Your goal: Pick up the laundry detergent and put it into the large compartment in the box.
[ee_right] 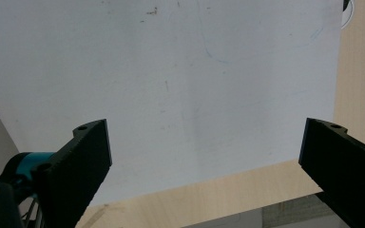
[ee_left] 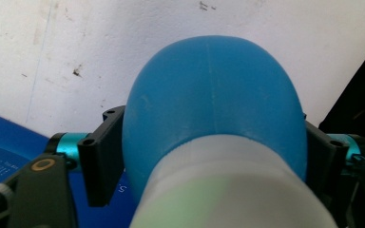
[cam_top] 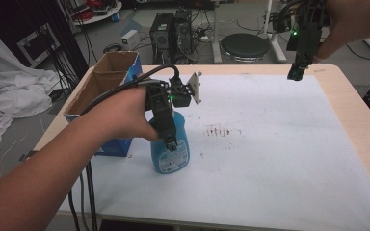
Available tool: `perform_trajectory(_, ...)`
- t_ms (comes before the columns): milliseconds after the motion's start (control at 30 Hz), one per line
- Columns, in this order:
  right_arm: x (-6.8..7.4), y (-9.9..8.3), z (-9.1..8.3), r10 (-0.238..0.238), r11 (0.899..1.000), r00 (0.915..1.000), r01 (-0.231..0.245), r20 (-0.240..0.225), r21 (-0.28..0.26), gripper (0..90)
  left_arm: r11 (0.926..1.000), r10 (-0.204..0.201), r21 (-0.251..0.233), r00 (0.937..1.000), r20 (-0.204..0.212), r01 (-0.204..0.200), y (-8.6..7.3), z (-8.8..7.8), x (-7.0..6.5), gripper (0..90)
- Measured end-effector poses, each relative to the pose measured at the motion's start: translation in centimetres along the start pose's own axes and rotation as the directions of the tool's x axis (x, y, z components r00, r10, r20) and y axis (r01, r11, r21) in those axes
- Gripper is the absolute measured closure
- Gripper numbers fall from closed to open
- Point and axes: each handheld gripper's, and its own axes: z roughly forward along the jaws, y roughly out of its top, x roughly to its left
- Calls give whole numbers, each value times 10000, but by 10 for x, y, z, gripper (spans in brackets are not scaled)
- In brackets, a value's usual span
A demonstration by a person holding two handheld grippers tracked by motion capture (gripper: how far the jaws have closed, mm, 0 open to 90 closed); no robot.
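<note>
At about eight o'clock on the white-covered surface (cam_top: 279, 144), just beside the open cardboard box (cam_top: 107, 82) with its blue lower part, stands the blue bottle (cam_top: 171, 150), upright, and the left tongs (cam_top: 169, 134) come down over it from above. The step in hand looks like the taking of the bottle: in the left gripper view the black jaws stand on either side of the rounded blue shoulder (ee_left: 214, 104), and their pads lie against its flanks with no gap that I can make out, so the left tongs are half closed and pinching the bottle just below its pale neck. The grip sits high on a curved, smooth body, so I judge that the next move calls for a firm squeeze and a straight lift before any carrying, or the bottle may slip or tip. A reddish-brown stain (cam_top: 219, 131) marks the cover at about three o'clock from the bottle, near it but apart. The right tongs (cam_top: 296, 73) hang over the far right of the surface, at about one o'clock, well apart from the bottle; in the right gripper view their jaws are spread wide, nothing between them, above the edge of the white cover (ee_right: 195, 95).
</note>
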Motion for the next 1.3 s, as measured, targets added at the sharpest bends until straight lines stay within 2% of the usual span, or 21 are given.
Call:
perform_trajectory(900, -1, -1, 2, 36, 10000, 10000, -36, -2, 20, 25, 9997, -149, 183, 9998, -154, 152, 1, 0, 0, 306)
perform_trajectory(1067, -1, -1, 4, 73, 10000, 10000, -73, -18, -39, 25, 9997, -232, 116, 9997, 37, 231, 1, 0, 0, 381)
perform_trajectory(1300, -1, -1, 5, 33, 10000, 10000, -33, -47, -4, 25, 9992, -368, 137, 9993, 65, 367, 1, 0, -1, 390)
